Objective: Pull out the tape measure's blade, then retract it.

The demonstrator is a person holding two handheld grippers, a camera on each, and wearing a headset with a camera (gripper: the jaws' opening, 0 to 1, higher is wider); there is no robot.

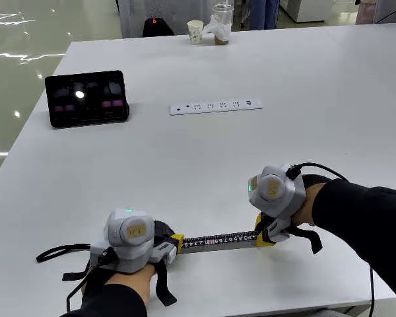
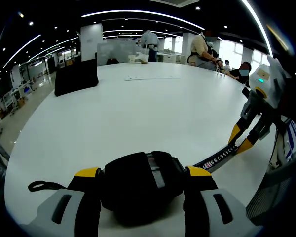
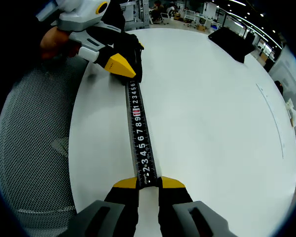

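- My left hand-held gripper (image 2: 143,173) is clamped around the tape measure case (image 2: 138,195) on the tabletop (image 1: 185,152). A loose hold could let the case skid.
- The blade (image 3: 139,133) runs rightward from the case.
- My right hand-held gripper (image 3: 149,183) pinches the blade end farthest from the case. A slip could whip it back.
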